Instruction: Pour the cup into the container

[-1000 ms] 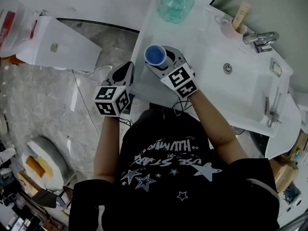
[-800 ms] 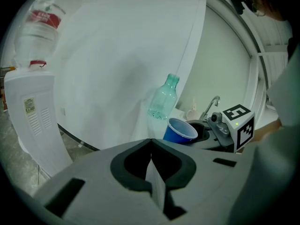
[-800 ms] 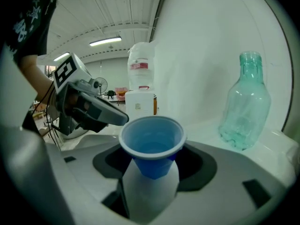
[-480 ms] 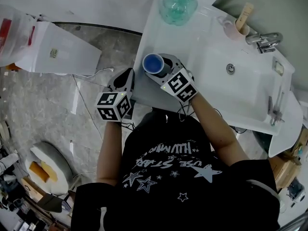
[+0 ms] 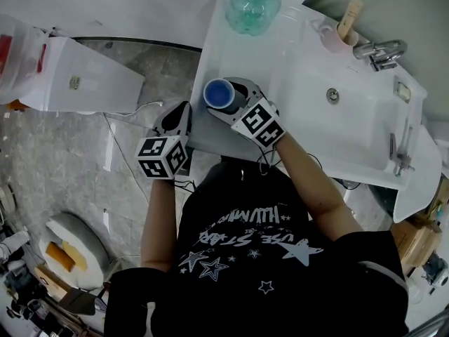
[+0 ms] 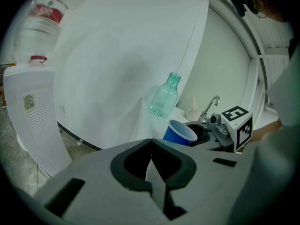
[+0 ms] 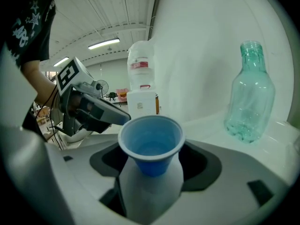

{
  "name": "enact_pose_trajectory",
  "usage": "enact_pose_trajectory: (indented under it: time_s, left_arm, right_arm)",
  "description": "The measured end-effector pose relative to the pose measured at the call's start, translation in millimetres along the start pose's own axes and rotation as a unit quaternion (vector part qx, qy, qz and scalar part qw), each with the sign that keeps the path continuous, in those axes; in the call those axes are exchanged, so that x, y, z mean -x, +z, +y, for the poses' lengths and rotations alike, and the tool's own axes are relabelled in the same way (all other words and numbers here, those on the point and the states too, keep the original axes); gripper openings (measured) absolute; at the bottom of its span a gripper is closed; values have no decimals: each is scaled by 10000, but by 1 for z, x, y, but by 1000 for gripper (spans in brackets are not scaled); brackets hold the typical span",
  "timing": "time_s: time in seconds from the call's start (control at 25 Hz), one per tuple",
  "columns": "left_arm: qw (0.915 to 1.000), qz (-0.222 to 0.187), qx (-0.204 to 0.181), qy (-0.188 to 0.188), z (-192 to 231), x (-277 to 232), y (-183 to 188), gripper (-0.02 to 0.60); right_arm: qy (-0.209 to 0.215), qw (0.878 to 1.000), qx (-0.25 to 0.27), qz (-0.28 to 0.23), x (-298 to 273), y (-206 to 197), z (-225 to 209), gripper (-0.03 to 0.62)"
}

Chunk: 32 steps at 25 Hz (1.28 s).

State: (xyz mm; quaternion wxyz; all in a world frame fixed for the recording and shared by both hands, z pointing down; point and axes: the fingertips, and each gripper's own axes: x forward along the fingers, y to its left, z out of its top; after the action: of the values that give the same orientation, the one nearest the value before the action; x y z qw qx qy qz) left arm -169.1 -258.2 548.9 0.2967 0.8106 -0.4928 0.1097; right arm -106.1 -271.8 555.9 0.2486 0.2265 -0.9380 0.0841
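A blue plastic cup (image 5: 219,93) stands upright near the front left corner of the white counter (image 5: 280,55). My right gripper (image 5: 226,98) reaches around it from the near side. In the right gripper view the cup (image 7: 151,142) sits between the jaws of my right gripper (image 7: 151,172), which are opening, with white counter showing on both sides of its base. The green glass bottle (image 5: 254,5) stands at the counter's far edge, beyond the cup. My left gripper (image 5: 184,111) hangs off the counter's left edge, shut and empty. Its tips meet in the left gripper view (image 6: 151,146).
A sink basin (image 5: 344,118) with a faucet (image 5: 379,51) fills the counter's right half. A pink holder with a wooden stick (image 5: 340,37) stands behind it. A white water dispenser (image 5: 77,72) stands on the floor at left.
The right gripper and the cup have come slightly nearer to the person, away from the bottle. The left gripper has hardly moved.
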Motion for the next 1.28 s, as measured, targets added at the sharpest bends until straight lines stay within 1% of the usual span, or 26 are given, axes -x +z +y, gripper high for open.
enact_pose_trajectory:
  time_s: [0.12, 0.36, 0.6, 0.72, 0.92, 1.2, 1.28]
  left_arm:
    - [10000, -72, -22, 32, 0, 4, 5, 9]
    - [9997, -197, -92, 111, -8, 11, 18, 9]
    - [9992, -247, -271, 152, -33, 28, 18, 9]
    - [9989, -262, -367, 82, -57, 38, 12, 9]
    - [9983, -266, -503, -123, -105, 46, -4, 9]
    - [9948, -323, -787, -560, -179, 47, -14, 9]
    - [9931, -346, -886, -688, -200, 47, -16, 9]
  right_arm:
    - [-80, 10000, -11, 22, 6, 0, -1, 344]
    - [-243, 9997, -71, 49, 31, -5, -7, 344]
    - [-473, 9988, -71, -80, 69, -7, -5, 344]
    - [-657, 9975, -88, -233, 95, -6, -1, 330]
    - [-1123, 9919, -196, -557, 150, -11, 1, 273]
    - [-1775, 9811, -171, -745, 231, -22, 5, 183]
    - [-1916, 9783, -171, -770, 252, -28, 9, 174]
